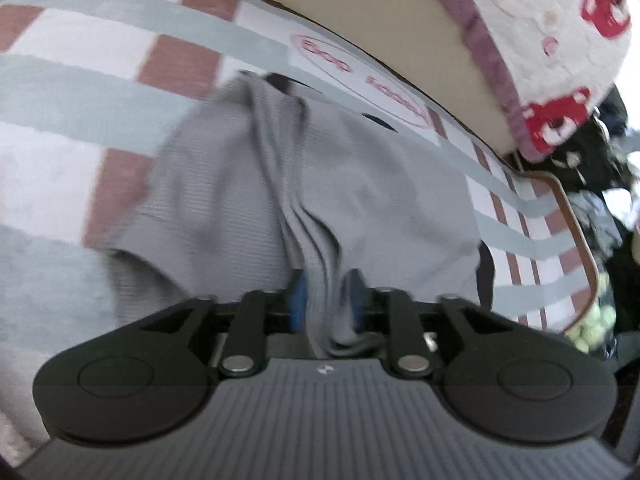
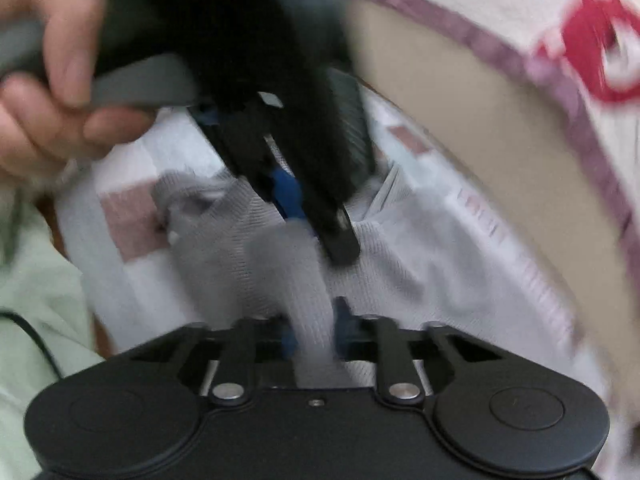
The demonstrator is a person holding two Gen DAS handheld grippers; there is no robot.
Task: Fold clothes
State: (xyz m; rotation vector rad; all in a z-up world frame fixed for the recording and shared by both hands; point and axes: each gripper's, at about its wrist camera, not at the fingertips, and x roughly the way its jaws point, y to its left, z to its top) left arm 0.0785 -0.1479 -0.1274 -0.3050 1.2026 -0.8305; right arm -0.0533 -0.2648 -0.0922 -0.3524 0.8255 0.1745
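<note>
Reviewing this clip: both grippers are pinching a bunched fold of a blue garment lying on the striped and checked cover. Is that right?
Not quite. The garment is grey, not blue; only the pads are blue. The left wrist view shows it clearly. The rest holds: the left gripper and right gripper each pinch a bunched fold over the striped cover.

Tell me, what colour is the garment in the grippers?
Grey garment; the left wrist view shows it best.

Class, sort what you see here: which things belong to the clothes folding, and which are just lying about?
Job:
grey garment
left gripper
right gripper

Lying about:
striped sheet
bear blanket
green balls
</note>
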